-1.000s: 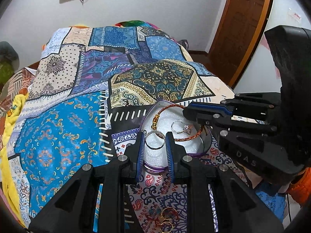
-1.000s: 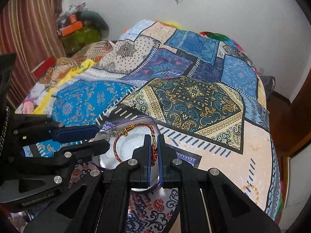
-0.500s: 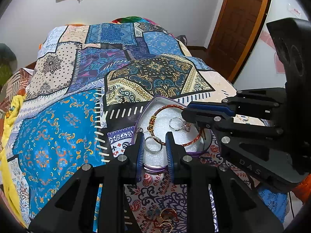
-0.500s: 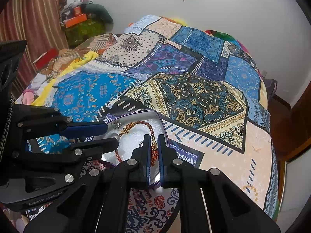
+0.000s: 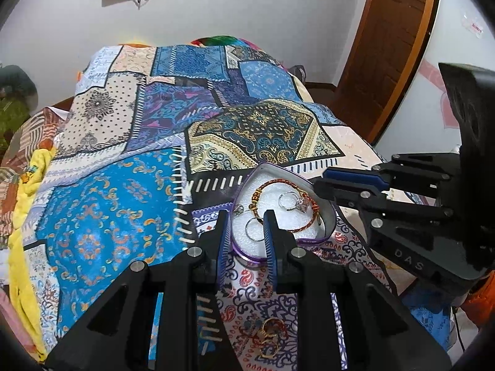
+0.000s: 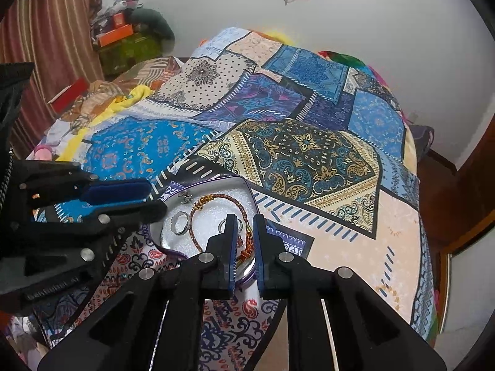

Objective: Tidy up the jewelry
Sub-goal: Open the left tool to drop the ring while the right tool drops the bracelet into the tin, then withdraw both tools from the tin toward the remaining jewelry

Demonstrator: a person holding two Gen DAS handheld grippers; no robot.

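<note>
A heart-shaped purple tin (image 5: 328,227) with white foam lies on the bedspread. It holds a red-gold braided bracelet (image 5: 272,184), a stone ring (image 5: 294,202) and a plain silver ring (image 5: 252,228). My left gripper (image 5: 246,221) is open and empty, its fingers astride the tin's near rim. My right gripper (image 6: 244,224) is open just above the tin (image 6: 244,182), over the bracelet (image 6: 216,199) and beside the silver ring (image 6: 180,223). Gold earrings (image 5: 269,337) lie on the cloth below the left gripper.
The patchwork bedspread (image 5: 123,210) covers the whole bed. A wooden door (image 5: 389,49) stands at the right. Piled clothes and boxes (image 6: 123,40) sit by the curtain at the far left. The bed edge (image 6: 427,247) drops off on the right.
My right gripper has opened from nearly shut. Both grippers have pulled back and up a little from the tin. The jewelry in the tin has stayed put.
</note>
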